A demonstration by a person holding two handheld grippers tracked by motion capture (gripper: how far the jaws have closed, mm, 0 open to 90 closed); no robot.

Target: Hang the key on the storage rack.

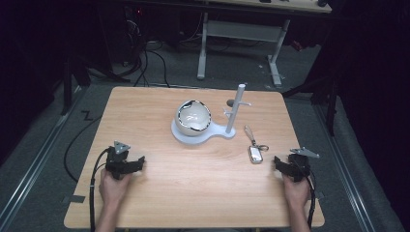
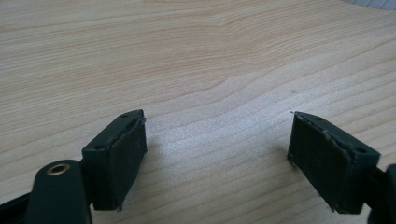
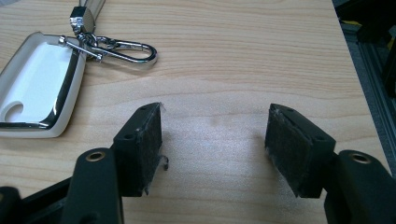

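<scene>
Key fob [image 1: 256, 154] work is, by my reading, sitting at its very start: nothing is being held and nothing looks hung or placed yet. Going from big to small, the desk [image 1: 159, 203] is carrying a white stand [image 1: 196, 136] near its middle, with a round bowl-like shell [image 1: 193, 117] resting on the stand's base and an upright post [image 1: 236, 110] with short pegs rising at its right end. The pegs are standing bare. Right of the stand and toward the person, the key fob is lying flat on the wood, its strap and metal clip [image 3: 126, 50] trailing away toward the post. The right gripper [image 1: 286, 164] is resting just beside it, and in the right gripper view its fingers [image 3: 142, 149] are spread wide over bare wood with the fob off to their left, apart from them. The left gripper [image 1: 133, 163] is sitting well apart at the desk's near left, its fingers [image 2: 119, 163] likewise gaping wide and empty. Reaching, grasping and hanging all seem left to do.
</scene>
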